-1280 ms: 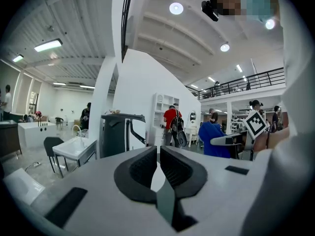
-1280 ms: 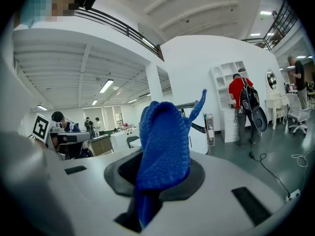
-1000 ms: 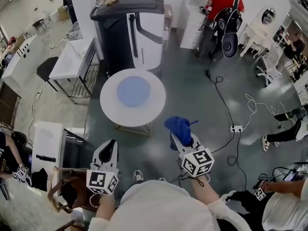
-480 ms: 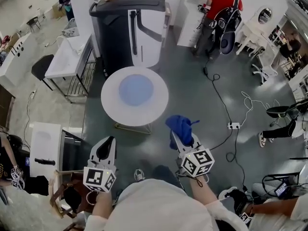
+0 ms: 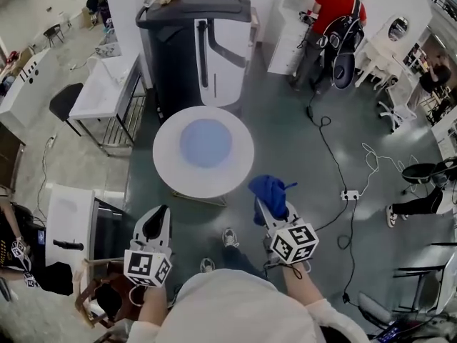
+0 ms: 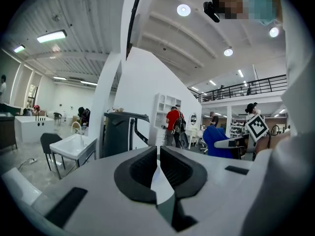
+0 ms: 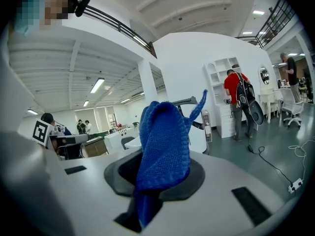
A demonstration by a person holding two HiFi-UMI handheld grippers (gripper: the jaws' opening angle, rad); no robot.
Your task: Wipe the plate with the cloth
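Observation:
A pale blue plate (image 5: 206, 142) lies in the middle of a round white table (image 5: 167, 166) ahead of me. My right gripper (image 5: 265, 200) is shut on a bunched blue cloth (image 5: 268, 189), held in the air short of the table's near right edge; the cloth (image 7: 165, 146) fills the right gripper view and hides the jaws' tips. My left gripper (image 5: 155, 222) is shut with nothing in it, lower left of the table. In the left gripper view its jaws (image 6: 158, 167) meet, with the blue cloth (image 6: 219, 141) seen off to the right.
A large dark grey and white machine (image 5: 198, 38) stands just behind the table. A white sink unit (image 5: 107, 84) is at the left, a chair (image 5: 100, 291) by my left side. Cables and a power strip (image 5: 350, 195) trail over the floor at the right. A person in red (image 5: 332, 13) stands far back.
The table and plate have come slightly nearer and shifted right in the head view as I step forward. Both grippers stay shut, the cloth still in the right one.

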